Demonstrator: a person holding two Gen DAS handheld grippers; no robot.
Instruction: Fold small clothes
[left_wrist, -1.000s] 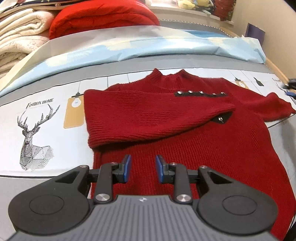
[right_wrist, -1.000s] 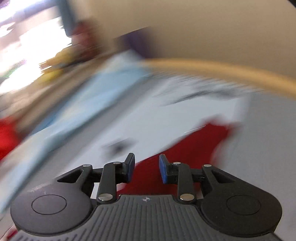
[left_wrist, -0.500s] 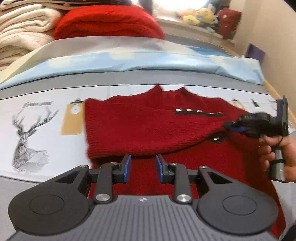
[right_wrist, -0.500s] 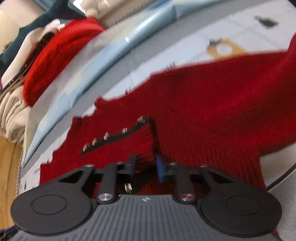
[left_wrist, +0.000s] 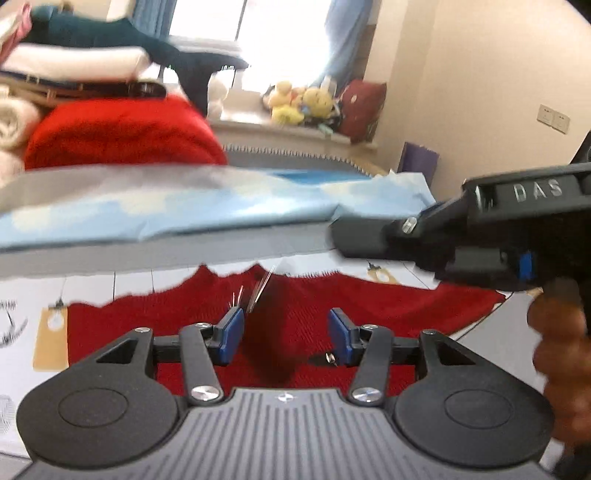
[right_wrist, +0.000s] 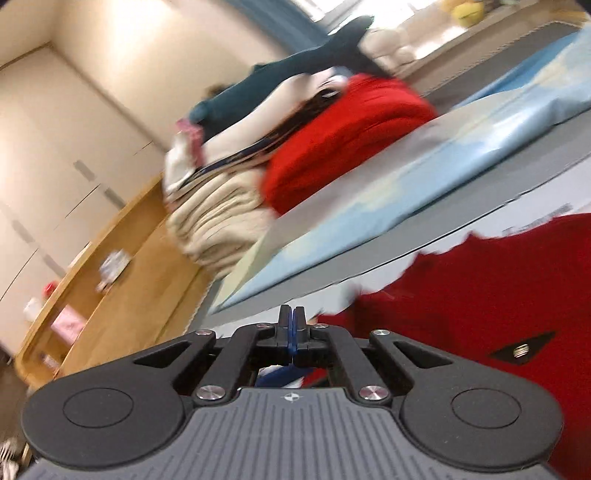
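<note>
A dark red knit sweater (left_wrist: 295, 306) lies flat on the printed bed sheet (left_wrist: 44, 295). It also shows in the right wrist view (right_wrist: 498, 295), with a black tab and metal snap (right_wrist: 521, 350). My left gripper (left_wrist: 286, 334) is open, low over the sweater's middle, with nothing between its blue pads. My right gripper (right_wrist: 291, 325) has its jaws pressed together; no cloth shows between the tips. Its body (left_wrist: 498, 229) crosses the right of the left wrist view, above the sweater.
A light blue cover (left_wrist: 184, 210) lies across the bed behind the sweater. A bright red folded blanket (left_wrist: 122, 136) and cream towels (right_wrist: 218, 218) are stacked at the back left. A wooden shelf (right_wrist: 110, 280) stands beside the bed. Plush toys (left_wrist: 299, 103) sit on the windowsill.
The left gripper has opened wider and tilted up. The right gripper has closed and swung left across the sweater, now close to the left gripper.
</note>
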